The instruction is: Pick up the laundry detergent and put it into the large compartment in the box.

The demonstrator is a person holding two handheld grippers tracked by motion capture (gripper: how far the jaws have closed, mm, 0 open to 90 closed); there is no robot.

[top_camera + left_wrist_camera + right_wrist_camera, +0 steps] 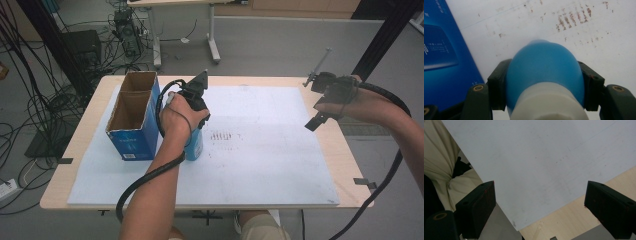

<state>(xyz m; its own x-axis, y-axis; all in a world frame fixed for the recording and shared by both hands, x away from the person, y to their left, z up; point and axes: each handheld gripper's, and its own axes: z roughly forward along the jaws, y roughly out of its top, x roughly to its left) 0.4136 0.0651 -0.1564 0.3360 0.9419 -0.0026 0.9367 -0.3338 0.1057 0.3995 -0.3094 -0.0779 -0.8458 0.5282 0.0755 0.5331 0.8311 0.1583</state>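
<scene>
A white mat (260,150) covers the wooden surface (90,145); the left gripper (196,131) clamps a blue bottle (544,72) standing just right of the blue box (134,120); the right gripper (320,102) hangs released, well right of that box.

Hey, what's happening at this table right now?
A person is working at a table with a handheld gripper in each hand. The left gripper is clamped on a blue bottle with a white cap, holding it over the white board right beside an open blue cardboard box. The right gripper hangs open and empty near the board's right edge, above the wooden table. Some reddish-brown marks stain the board by the bottle.
</scene>
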